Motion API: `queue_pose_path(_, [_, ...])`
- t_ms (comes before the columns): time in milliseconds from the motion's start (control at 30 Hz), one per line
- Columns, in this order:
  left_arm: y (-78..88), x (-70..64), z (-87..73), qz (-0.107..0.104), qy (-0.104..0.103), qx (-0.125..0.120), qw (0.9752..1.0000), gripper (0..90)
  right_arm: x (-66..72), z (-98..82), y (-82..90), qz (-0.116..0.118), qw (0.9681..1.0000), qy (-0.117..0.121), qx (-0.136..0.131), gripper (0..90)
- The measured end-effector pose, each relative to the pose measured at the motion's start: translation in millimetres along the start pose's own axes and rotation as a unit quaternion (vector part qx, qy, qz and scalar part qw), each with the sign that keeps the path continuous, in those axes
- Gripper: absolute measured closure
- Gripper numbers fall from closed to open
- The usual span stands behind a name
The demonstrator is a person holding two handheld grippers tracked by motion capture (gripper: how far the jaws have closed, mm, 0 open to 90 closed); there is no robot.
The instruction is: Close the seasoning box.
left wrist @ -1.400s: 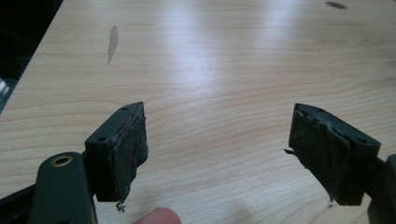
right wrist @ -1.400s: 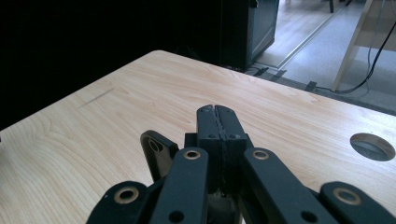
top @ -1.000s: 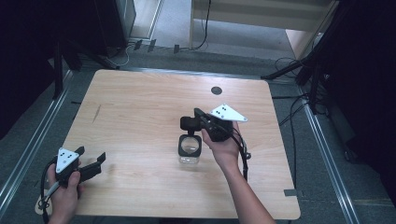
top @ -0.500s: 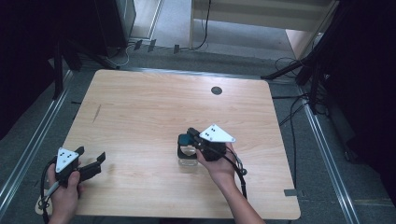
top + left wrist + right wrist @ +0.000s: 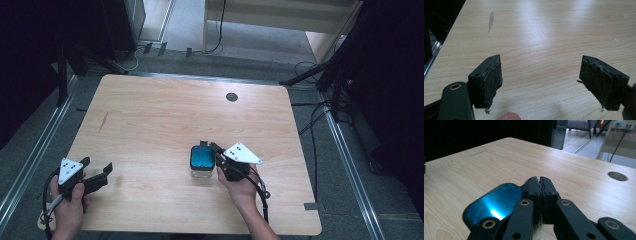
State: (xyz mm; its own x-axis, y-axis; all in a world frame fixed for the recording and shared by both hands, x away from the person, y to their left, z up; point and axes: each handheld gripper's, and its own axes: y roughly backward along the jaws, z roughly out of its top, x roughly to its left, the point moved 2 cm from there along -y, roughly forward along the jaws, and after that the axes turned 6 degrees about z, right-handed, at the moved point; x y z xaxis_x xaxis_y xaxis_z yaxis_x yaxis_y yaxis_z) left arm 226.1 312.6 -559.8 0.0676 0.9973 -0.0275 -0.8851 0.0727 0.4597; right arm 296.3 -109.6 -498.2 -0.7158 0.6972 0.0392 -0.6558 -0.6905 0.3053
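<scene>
Right tongs [image 5: 539, 185] closed beside blue-lidded jar [image 5: 202, 160]; left tongs [image 5: 541, 82] wide.

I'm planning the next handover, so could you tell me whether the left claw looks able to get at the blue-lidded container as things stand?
Probably yes. The left claw is open, with bare table between it and the blue-lidded container. The shut right claw rests at the container's far side, so the near side looks free.
</scene>
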Motion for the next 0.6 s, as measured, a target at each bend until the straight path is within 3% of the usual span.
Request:
queue_pose_path(233, [0.1, 0.7, 0.0, -0.002, 0.002, 0.000, 1.0000, 18.4, -22.2, -10.6, 21.3, -0.029, 0.9993, -0.022, -0.007, 75.0])
queue_pose_path(333, [0.0, 1.2, -0.1, -0.002, 0.005, -0.001, 1.0000, 18.4, -29.8, -16.8, 32.4, -0.056, 0.9983, -0.018, -0.005, 58.6])
queue_pose_path(433, [0.2, 2.0, 0.0, -0.005, 0.010, 0.000, 0.9999, 18.3, -44.5, -26.3, 48.3, -0.087, 0.9958, -0.029, 0.000, 47.2])
queue_pose_path(467, [0.2, 2.0, 0.0, -0.005, 0.010, 0.000, 0.9999, 18.3, -44.5, -26.3, 48.3, -0.087, 0.9958, -0.029, 0.000, 47.2])
queue_pose_path(500, [0.1, 2.2, 0.0, -0.004, 0.010, 0.000, 0.9999, 18.3, -57.2, -35.9, 62.9, -0.108, 0.9932, -0.042, 0.002, 40.3])
queue_pose_path(533, [0.1, 2.2, 0.0, -0.004, 0.010, 0.000, 0.9999, 18.3, -57.2, -35.9, 62.9, -0.108, 0.9932, -0.042, 0.002, 40.3])
queue_pose_path(600, [0.1, 1.9, 0.0, -0.004, 0.010, 0.000, 0.9999, 18.3, -69.4, -47.9, 80.5, -0.130, 0.9903, -0.051, 0.007, 33.7])
